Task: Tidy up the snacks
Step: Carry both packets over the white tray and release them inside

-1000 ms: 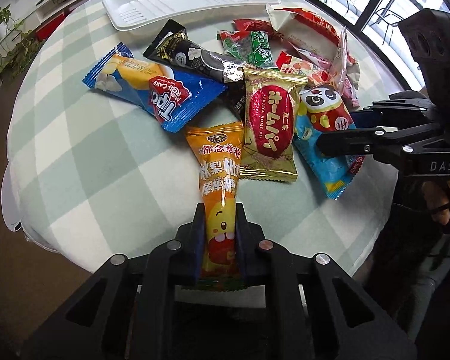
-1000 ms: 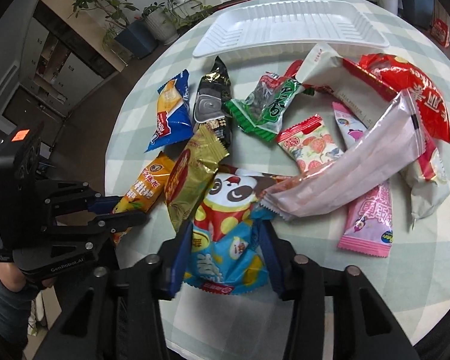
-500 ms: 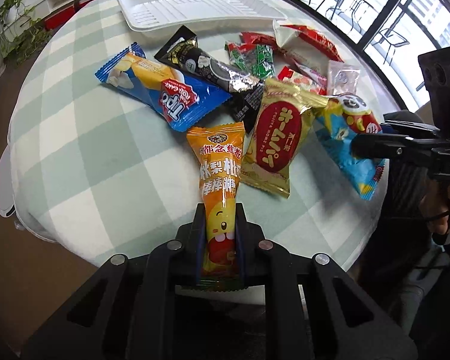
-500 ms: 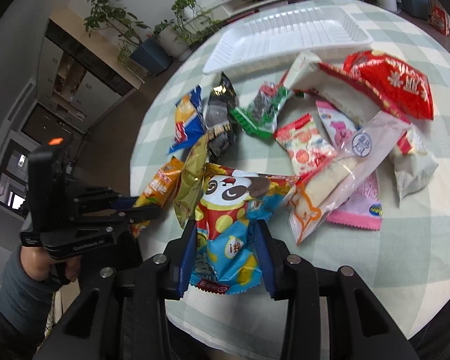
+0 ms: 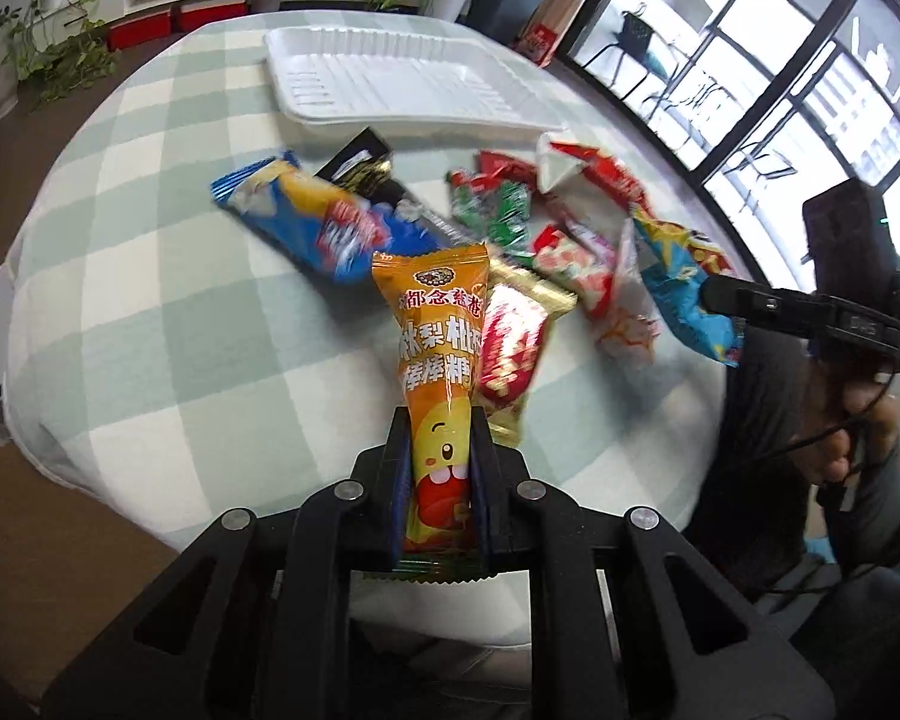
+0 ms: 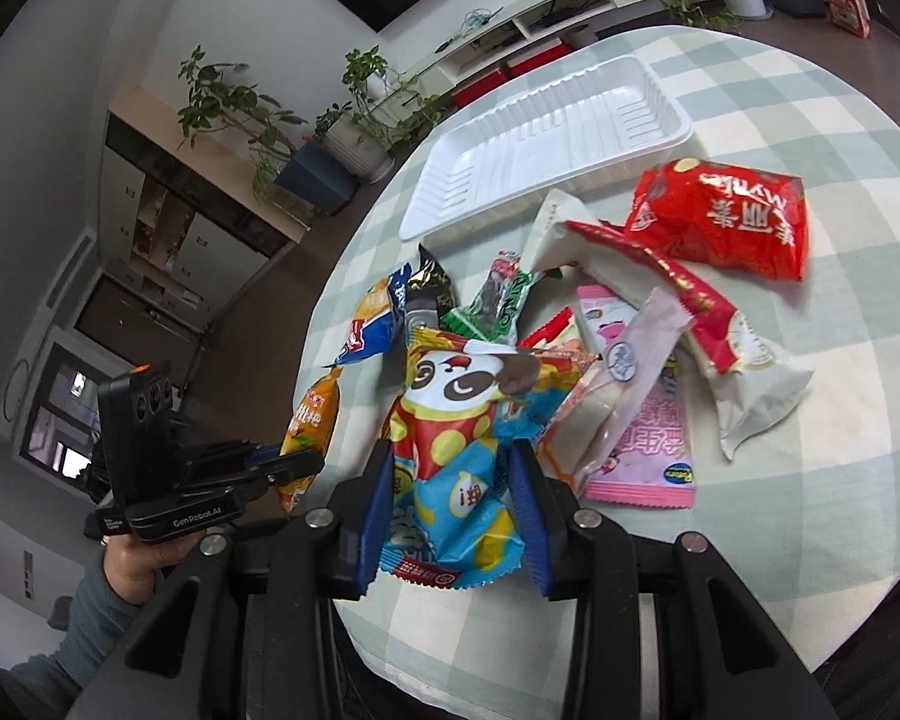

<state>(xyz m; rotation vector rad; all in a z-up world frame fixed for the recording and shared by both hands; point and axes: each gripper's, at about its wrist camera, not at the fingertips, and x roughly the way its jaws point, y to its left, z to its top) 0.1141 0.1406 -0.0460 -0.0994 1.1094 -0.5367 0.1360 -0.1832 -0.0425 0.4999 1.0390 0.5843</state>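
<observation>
My left gripper [image 5: 440, 420] is shut on the lower end of an orange candy packet [image 5: 438, 336], lifted off the checked tablecloth. My right gripper [image 6: 450, 450] is shut on a blue and red panda snack bag [image 6: 456, 420], also raised above the pile. The white plastic tray [image 5: 390, 81] [image 6: 546, 138] lies at the far side of the round table with nothing in it. In the right wrist view the left gripper [image 6: 297, 465] shows at the left with the orange packet [image 6: 309, 420]. In the left wrist view the right gripper [image 5: 714, 294] holds the panda bag [image 5: 678, 288].
Several snacks lie heaped mid-table: a blue cake packet [image 5: 324, 222], a black packet [image 5: 360, 171], a green one [image 6: 498, 306], a gold and red one [image 5: 510, 342], a big red bag [image 6: 726, 216], a pink pack [image 6: 654, 432]. The table edge [image 5: 120, 498] drops to the floor close by.
Both grippers have risen with their packets, the orange one and the panda bag coming up off the pile. The gold and red packet has shifted and a translucent pack slid off the panda bag.
</observation>
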